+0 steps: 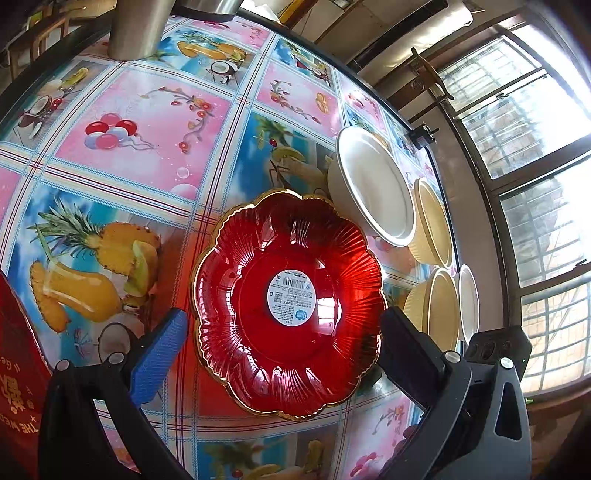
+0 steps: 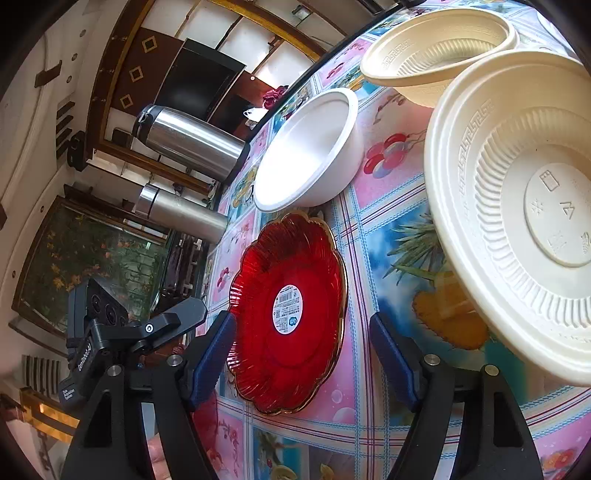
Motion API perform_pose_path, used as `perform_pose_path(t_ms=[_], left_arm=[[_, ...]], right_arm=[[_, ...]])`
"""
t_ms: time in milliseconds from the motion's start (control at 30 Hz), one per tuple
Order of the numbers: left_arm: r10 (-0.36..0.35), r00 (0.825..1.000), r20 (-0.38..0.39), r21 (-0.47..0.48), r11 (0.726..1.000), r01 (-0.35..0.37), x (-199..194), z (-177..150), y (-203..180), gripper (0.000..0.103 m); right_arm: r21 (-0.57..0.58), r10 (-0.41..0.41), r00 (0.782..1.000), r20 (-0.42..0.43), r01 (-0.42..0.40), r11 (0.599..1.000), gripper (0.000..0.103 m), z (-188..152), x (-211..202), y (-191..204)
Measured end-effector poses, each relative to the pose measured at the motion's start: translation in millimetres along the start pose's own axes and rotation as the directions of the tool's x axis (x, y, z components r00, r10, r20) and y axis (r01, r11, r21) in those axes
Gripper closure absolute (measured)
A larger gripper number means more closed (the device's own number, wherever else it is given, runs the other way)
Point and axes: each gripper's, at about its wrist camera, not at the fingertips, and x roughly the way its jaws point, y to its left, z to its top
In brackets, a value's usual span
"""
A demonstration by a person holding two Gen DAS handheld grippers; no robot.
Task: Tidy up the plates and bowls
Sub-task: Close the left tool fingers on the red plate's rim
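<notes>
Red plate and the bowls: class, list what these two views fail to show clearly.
- Sticker text on the red plate: too small to read in either view.
- Nearest cream bowl: its right side is cut off by the right wrist view's edge.
- Farthest small white bowl: mostly hidden behind a cream bowl in the left wrist view.
- Steel flask: top cut off by the left wrist view's edge.

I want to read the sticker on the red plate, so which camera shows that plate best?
The left wrist view. There the red plate lies nearly face-on between the open fingers, with its whole scalloped gold rim and round sticker large and unblocked. The right wrist view shows the plate foreshortened and smaller, its near-left edge beside a finger.
</notes>
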Motion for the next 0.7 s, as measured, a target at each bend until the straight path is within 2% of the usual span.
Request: perform_pose_path(t_ms=[200,433,567,700], left_arm=[[-0.004,1.000,-0.011,-0.001,1.000,0.004,4.3,-7.2,3.9,0.000],[0.000,1.000,0.020,0.021,1.000,0.000,-1.1,-11.0,1.4,0.000],[0.016,0.999,0.035,0.032,0.999,-0.017,-0.8,-11.5,1.0,0.000],[0.040,0.998,0.041,0.043,0.998,-0.042,0.8,-12.4,2.0,0.006]], right_arm=[[-0.003,-0.007,1.000,-0.008,0.007,1.000,0.032,-0.5,4.4,0.8],[-0.008,-0.007,0.999,-0.031,0.007,1.000,0.047,0.1,11.0,0.7],[-0.008,-0.006,1.000,-0.025,0.006,1.000,0.047,0.1,11.8,0.4],[0.004,0.001,1.000,-0.019,-0.001,1.000,0.047,0.4,10.4,-3.3]])
